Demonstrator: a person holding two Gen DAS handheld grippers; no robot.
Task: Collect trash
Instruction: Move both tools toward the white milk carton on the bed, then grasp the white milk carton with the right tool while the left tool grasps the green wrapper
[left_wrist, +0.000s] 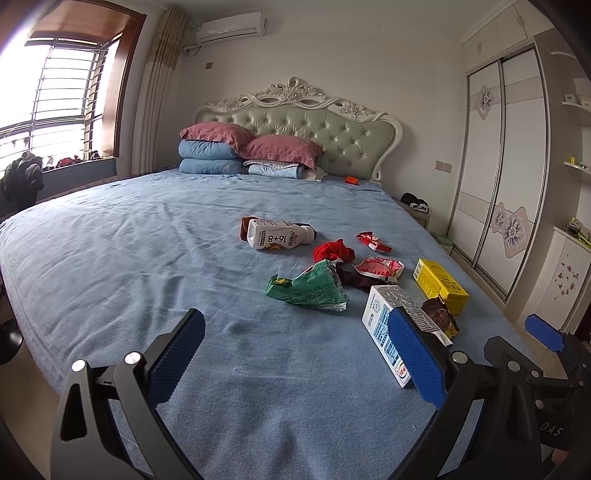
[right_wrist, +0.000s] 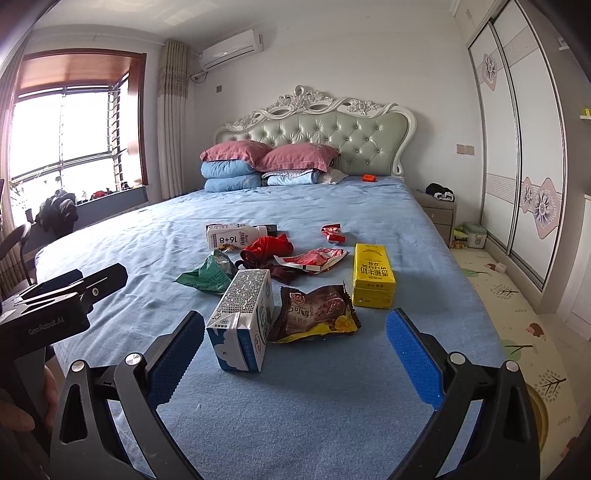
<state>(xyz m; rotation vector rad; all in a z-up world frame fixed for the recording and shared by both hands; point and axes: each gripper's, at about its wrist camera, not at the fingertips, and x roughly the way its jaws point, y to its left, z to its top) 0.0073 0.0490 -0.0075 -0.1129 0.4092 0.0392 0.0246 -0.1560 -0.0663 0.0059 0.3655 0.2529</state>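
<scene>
Trash lies on the blue bed. A white-blue milk carton stands nearest, also in the left wrist view. Beside it lie a brown snack wrapper, a yellow carton, a green wrapper, a red-white wrapper, a small red wrapper, a red cloth and a white bottle. My right gripper is open and empty, just before the milk carton. My left gripper is open and empty, left of the carton, near the green wrapper.
Pillows and folded quilts sit at the headboard. A small orange object lies near them. A nightstand and a wardrobe stand on the right. A patterned floor mat runs along the bed's right side. A window is at the left.
</scene>
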